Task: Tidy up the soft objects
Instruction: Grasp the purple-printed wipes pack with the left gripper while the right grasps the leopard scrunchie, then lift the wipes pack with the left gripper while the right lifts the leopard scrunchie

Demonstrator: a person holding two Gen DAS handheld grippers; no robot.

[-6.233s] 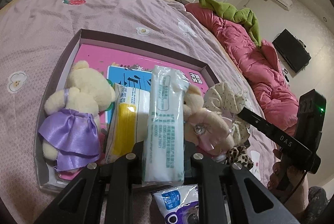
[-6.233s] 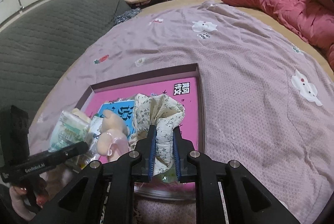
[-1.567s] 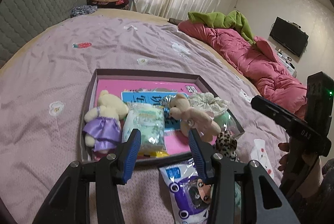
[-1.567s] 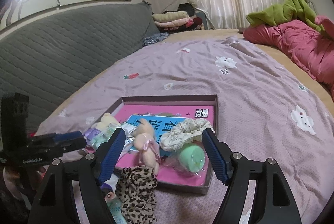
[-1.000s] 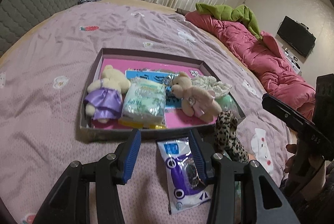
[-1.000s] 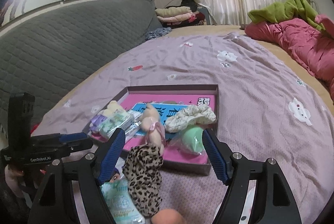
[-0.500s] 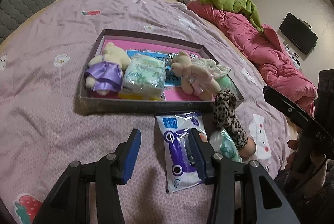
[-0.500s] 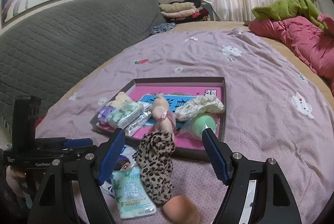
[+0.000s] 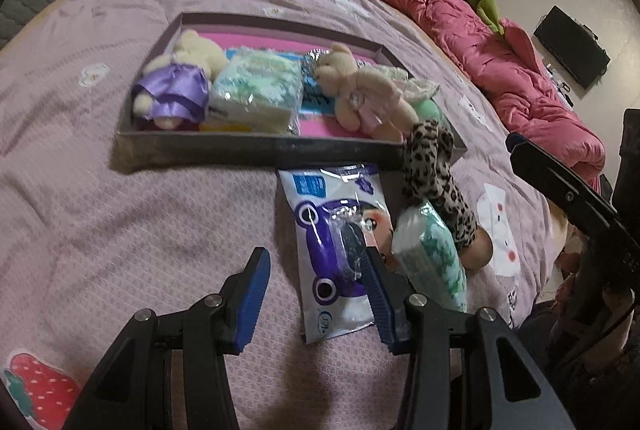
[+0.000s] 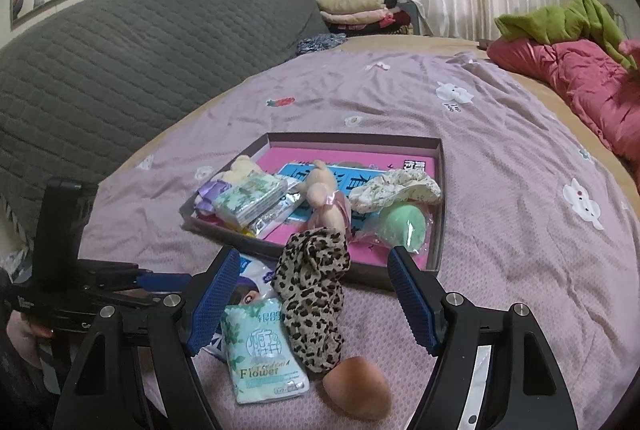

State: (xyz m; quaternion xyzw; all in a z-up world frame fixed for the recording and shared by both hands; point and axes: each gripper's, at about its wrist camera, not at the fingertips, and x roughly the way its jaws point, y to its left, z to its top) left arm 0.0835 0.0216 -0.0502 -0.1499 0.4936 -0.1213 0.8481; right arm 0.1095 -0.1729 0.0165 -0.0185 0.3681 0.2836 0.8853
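left wrist: two teddy bears point(image 9: 192, 77) in tray point(image 9: 256, 147), one leopard scrunchie point(image 9: 434, 169) outside.

bare bedspread point(image 9: 140, 222) left, packets point(image 9: 336, 242) crowding tray front point(image 9: 260, 149)

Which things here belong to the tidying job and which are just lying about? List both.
Job: box, purple-dress teddy, pink bear, leopard scrunchie, Flower tissue pack, purple wipes pack, peach sponge.
Lying about: red quilt, green blanket, folded clothes.
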